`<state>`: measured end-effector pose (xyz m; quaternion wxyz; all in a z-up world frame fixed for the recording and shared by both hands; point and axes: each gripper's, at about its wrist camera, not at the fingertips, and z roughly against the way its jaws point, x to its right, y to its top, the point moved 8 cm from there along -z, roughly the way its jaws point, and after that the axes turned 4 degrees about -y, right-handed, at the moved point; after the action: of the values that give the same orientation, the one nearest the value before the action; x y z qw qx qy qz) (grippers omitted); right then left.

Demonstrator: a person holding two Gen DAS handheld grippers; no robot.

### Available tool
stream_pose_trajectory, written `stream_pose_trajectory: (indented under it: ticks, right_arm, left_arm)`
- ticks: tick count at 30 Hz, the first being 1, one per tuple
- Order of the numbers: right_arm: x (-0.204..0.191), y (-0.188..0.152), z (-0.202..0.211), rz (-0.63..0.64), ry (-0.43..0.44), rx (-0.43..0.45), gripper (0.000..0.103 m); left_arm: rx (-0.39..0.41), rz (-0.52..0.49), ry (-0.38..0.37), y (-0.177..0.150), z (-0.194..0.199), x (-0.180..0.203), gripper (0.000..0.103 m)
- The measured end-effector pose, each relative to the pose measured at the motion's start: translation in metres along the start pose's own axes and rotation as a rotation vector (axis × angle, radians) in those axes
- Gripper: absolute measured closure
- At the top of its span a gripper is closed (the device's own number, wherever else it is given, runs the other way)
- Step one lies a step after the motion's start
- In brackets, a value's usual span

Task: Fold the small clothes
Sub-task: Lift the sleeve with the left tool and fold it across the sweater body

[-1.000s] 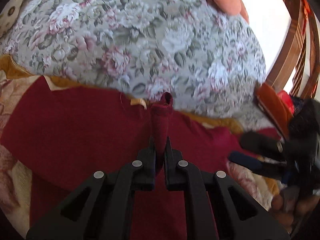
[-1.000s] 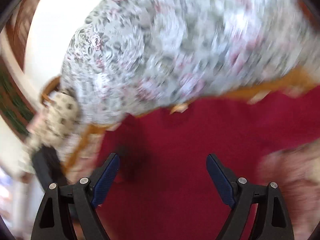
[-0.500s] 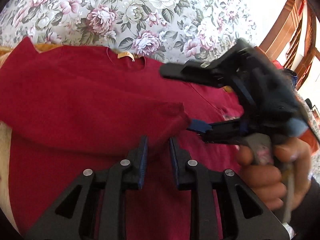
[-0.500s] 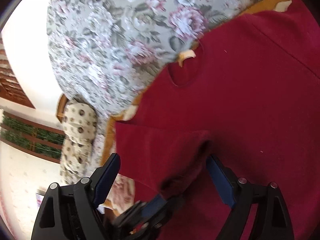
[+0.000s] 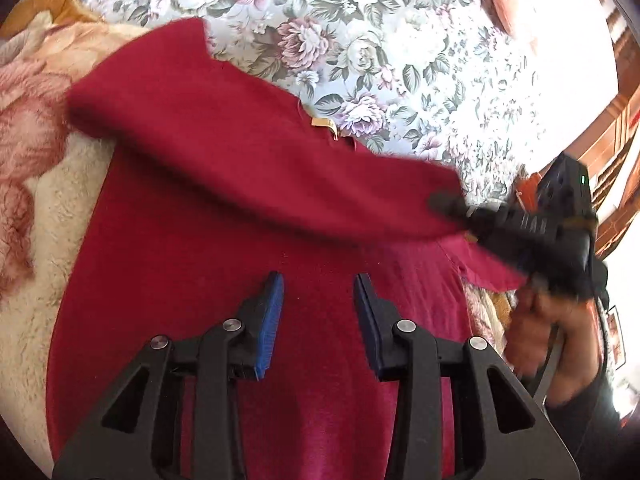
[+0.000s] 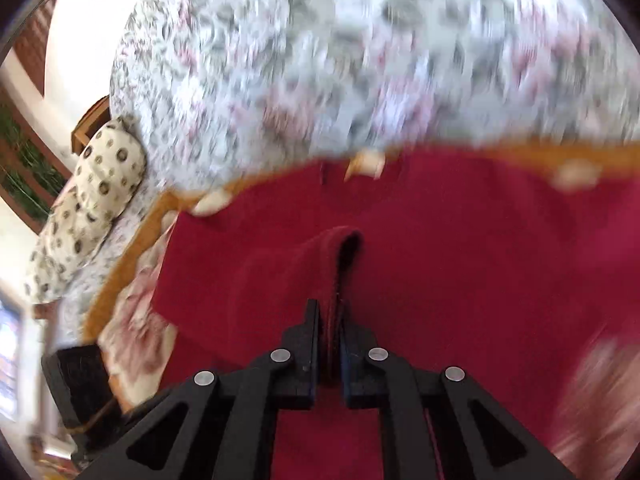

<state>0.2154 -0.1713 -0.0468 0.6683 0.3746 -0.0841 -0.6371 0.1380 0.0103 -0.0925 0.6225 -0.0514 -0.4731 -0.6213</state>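
Left gripper (image 5: pixel 318 300) fingers (image 5: pixel 269 312) parted to a moderate gap, nothing between the blue pads, hovering over the chest of the red sweater (image 5: pixel 224 280). Right gripper (image 6: pixel 329 336) fingers (image 6: pixel 310 344) pinched narrow on the sleeve cuff (image 6: pixel 336 256) — dark red knit rising from the grip in a folded loop. Seen from the left wrist view, sleeve (image 5: pixel 256 168) drawn as a broad band across the upper body toward the right gripper (image 5: pixel 448 204) at the far edge, blurred. Fuzzy crimson fabric, smooth over the torso, a small tan label (image 5: pixel 325 123) at the neckline. Spread flat on a cream and pink plush blanket (image 5: pixel 44 184) with an orange border, itself lying over a grey floral bedspread (image 5: pixel 380 48) — spotted pillow (image 6: pixel 92 204) off to one side in the right wrist view.
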Motion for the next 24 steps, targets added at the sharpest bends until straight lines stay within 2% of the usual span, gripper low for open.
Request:
stream_pose_trajectory:
  ticks: [2,6,9,17,19,21,24]
  right_arm:
    - [0.024,0.024,0.009,-0.015,-0.057,0.016,0.096]
    - [0.066,0.037,0.010,-0.038,-0.112,-0.020,0.096]
    - [0.082,0.032,0.005,-0.042,-0.124,-0.049,0.096]
    - [0.099,0.013,-0.005,-0.091,-0.127,-0.047,0.096]
    - [0.106,0.009,-0.007,-0.087,-0.156,-0.068,0.095]
    - [0.121,0.013,0.005,-0.124,-0.224,-0.021,0.091]
    - [0.132,0.018,0.030,-0.150,-0.292,0.066,0.091]
  left_arm:
    - [-0.002,-0.002,0.002,-0.001,0.000,0.000,0.068]
    - [-0.005,0.002,0.000,-0.001,-0.002,-0.001,0.068]
    - [-0.005,0.005,-0.003,0.000,-0.002,-0.001,0.068]
    - [-0.008,0.011,-0.010,0.001,-0.002,-0.003,0.068]
    - [-0.007,0.014,-0.013,0.000,-0.002,-0.003,0.068]
    - [-0.006,0.018,-0.017,0.001,-0.002,-0.003,0.068]
    - [-0.005,0.021,-0.020,0.001,-0.002,-0.003,0.068]
